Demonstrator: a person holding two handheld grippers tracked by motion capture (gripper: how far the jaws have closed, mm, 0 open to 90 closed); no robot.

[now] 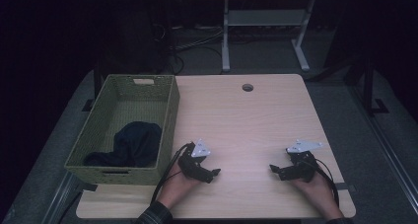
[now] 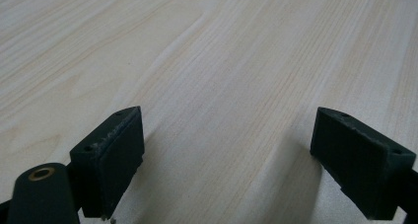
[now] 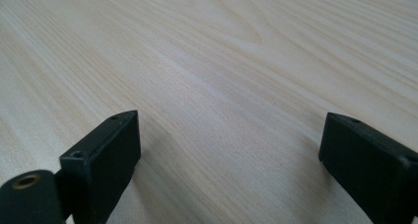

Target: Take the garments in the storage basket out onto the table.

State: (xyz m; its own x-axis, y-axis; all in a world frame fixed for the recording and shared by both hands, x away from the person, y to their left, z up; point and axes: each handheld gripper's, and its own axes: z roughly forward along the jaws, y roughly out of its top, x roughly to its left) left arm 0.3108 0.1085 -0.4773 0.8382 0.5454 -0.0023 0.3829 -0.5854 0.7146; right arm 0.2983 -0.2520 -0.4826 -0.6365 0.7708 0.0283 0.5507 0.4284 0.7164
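Observation:
A green woven basket (image 1: 168,116) stands on the left part of the light wood table (image 1: 246,120), with a dark blue cloth (image 1: 134,144) bundled in its near end. My left gripper (image 1: 215,173) rests low on the table just right of the basket, pointing toward the table's middle. In the left gripper view its gripper (image 2: 226,160) is open, with bare wood between the jaws. My right gripper (image 1: 272,169) lies near the front right, pointing left at the other one. Seen from the right gripper view, that gripper (image 3: 229,160) also stands open over bare wood.
A round cable hole (image 1: 247,87) sits near the table's far edge. Beyond the table are a white desk frame (image 1: 226,36) and cables on the dark floor. The table's front edge runs just below both hands.

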